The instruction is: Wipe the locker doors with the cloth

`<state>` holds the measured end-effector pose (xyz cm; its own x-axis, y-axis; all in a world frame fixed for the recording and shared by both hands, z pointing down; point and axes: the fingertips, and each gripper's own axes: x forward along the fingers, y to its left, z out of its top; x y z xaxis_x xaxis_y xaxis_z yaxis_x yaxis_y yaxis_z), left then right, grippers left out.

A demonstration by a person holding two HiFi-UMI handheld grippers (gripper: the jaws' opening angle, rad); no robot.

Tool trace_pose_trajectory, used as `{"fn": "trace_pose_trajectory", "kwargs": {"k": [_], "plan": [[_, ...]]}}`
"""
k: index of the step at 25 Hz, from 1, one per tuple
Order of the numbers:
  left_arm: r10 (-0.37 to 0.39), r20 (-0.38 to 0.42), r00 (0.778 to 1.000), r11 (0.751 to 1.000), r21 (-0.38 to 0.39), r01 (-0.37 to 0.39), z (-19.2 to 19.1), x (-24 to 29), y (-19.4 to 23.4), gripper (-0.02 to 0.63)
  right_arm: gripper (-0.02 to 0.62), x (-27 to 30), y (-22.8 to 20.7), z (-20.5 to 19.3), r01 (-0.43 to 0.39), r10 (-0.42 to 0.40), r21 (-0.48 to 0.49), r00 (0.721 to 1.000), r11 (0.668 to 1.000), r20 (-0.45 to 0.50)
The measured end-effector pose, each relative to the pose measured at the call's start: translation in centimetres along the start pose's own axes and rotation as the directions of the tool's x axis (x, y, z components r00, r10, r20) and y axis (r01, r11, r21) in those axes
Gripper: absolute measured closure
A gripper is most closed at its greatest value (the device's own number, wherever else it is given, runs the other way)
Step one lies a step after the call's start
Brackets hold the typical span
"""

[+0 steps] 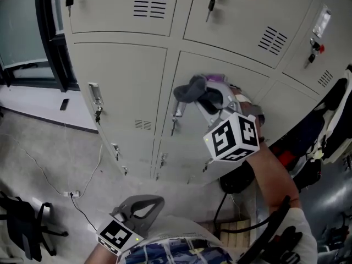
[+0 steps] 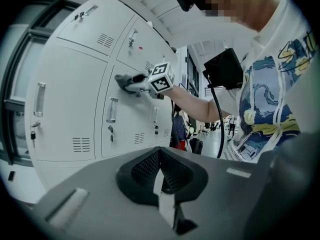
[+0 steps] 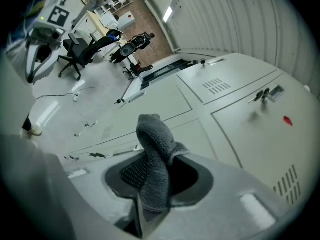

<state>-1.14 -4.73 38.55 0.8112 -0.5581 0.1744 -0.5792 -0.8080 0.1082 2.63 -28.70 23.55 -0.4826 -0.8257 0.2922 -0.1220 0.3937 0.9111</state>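
Note:
A grey cloth (image 1: 191, 88) is bunched in my right gripper (image 1: 202, 100), which is shut on it and holds it against a beige locker door (image 1: 250, 81) in the middle row, just above that door's handle (image 1: 177, 113). In the right gripper view the cloth (image 3: 154, 159) stands up out of the shut jaws of the right gripper (image 3: 151, 186), with the locker doors (image 3: 250, 134) close behind it. My left gripper (image 1: 144, 203) hangs low near my body, away from the lockers. Its jaws (image 2: 161, 184) are shut with nothing in them.
Keys (image 1: 211, 3) hang in several locks, and handles (image 1: 95, 95) stick out from the doors. A dark window frame (image 1: 52, 32) borders the lockers at left. On the floor lie a cable and power strip (image 1: 70, 193), an office chair (image 1: 22, 224) and a wooden pallet (image 1: 237, 232). Dark bags (image 1: 308, 142) stand at right.

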Motion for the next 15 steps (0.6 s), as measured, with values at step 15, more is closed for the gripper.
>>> {"fn": "trace_pose_trajectory", "kwargs": {"k": [15], "plan": [[0.005,-0.006,1.0,1.0,-0.018,-0.005,-0.2,-0.2,0.8,0.604,0.482,1.6,-3.2,3.1,0.139,-0.136,-0.078,0.99,0.987,0.039]]}}
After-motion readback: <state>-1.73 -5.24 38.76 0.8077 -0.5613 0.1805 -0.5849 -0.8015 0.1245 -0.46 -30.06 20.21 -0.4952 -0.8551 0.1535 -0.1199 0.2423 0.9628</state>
